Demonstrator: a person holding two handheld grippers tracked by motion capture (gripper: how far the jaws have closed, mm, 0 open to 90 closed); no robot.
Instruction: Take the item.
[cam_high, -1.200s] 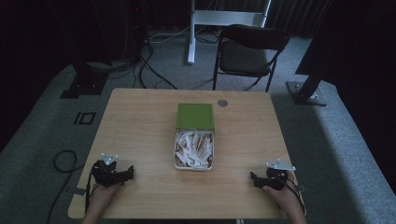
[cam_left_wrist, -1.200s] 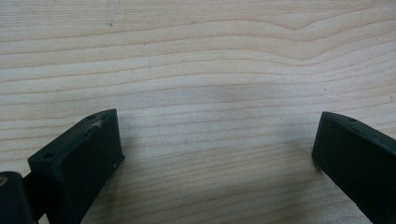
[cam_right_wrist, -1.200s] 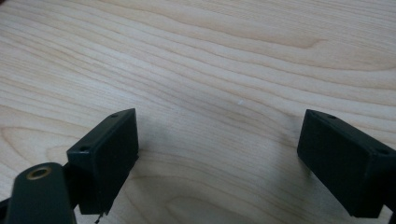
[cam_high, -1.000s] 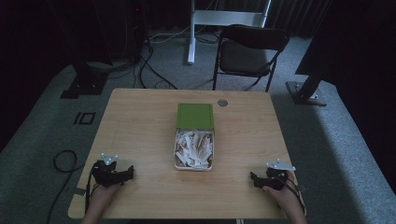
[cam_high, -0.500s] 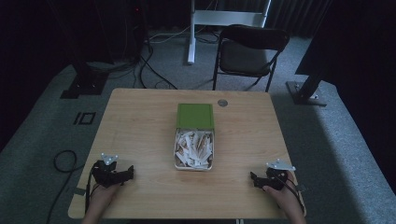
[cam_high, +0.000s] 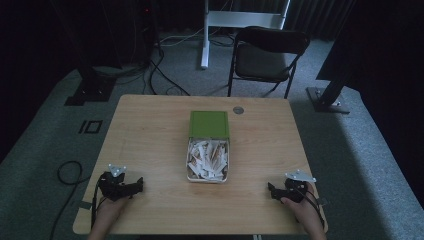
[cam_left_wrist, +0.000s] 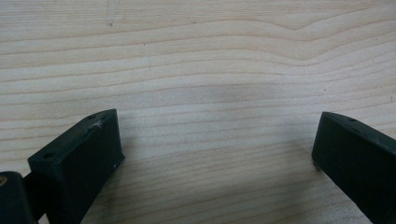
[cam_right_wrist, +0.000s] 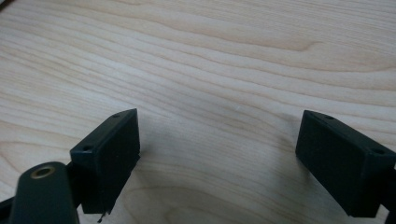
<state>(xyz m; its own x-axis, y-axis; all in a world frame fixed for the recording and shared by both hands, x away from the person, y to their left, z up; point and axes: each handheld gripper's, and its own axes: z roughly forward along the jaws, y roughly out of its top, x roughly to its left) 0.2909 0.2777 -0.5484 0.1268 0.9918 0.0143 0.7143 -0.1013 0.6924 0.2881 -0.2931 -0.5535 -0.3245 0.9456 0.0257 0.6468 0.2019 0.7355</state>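
Left hand-held gripper (cam_high: 134, 186) and right hand-held gripper (cam_high: 273, 190) rest wide apart-jawed on the table (cam_high: 150, 140), flanking the tin (cam_high: 208, 161).

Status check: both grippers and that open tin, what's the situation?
Left gripper and right gripper open, empty, low over table. Tin open, untouched. Path clear.

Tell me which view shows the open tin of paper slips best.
The high view: the tin sits mid-table with its green lid flipped open behind it and white slips inside. The left gripper view and the right gripper view look down on bare wooden table between open jaws, so they give nothing of the tin.
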